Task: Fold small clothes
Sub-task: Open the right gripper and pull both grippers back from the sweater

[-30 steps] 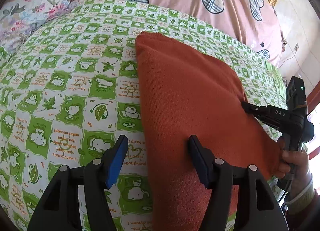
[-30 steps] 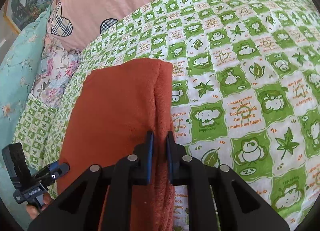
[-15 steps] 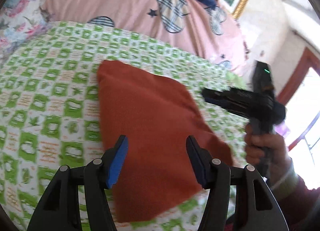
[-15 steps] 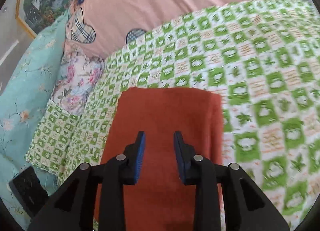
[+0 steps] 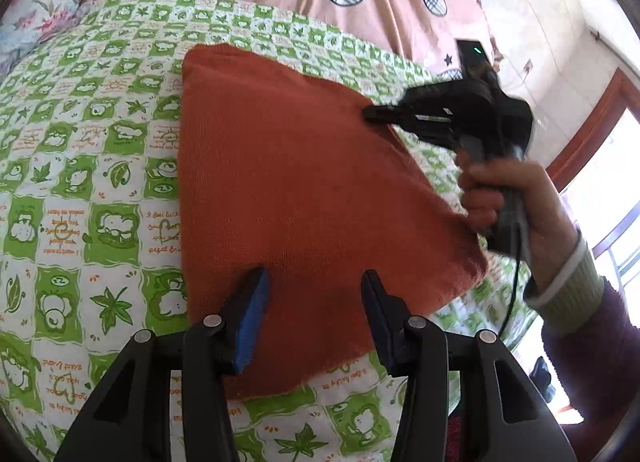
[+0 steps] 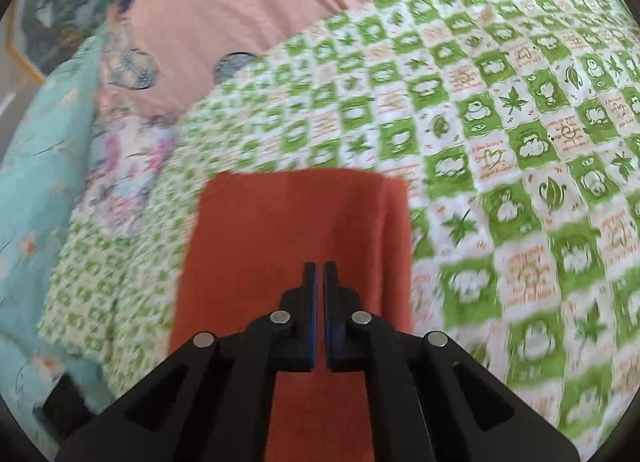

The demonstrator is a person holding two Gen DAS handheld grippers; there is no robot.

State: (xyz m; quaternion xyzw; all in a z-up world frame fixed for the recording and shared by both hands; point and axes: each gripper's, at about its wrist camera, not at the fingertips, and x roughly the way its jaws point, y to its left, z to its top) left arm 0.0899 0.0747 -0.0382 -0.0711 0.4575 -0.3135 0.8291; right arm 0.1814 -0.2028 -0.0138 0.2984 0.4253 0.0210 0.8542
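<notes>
While the folded cloth [image 5: 304, 190] lies flat on the bed [image 5: 80, 190], the left hand-held gripper [image 5: 312, 302] hovers over its near edge, fingers spread. Right hand-held gripper [image 6: 319, 282] is clenched on nothing, tips over the cloth's far-right edge.

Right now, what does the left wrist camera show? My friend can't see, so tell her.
A folded orange cloth lies flat on a green checked bedsheet. The left gripper hovers open over its near edge, and the right gripper, held in a hand, is shut, its tips at the cloth's far right edge.
</notes>
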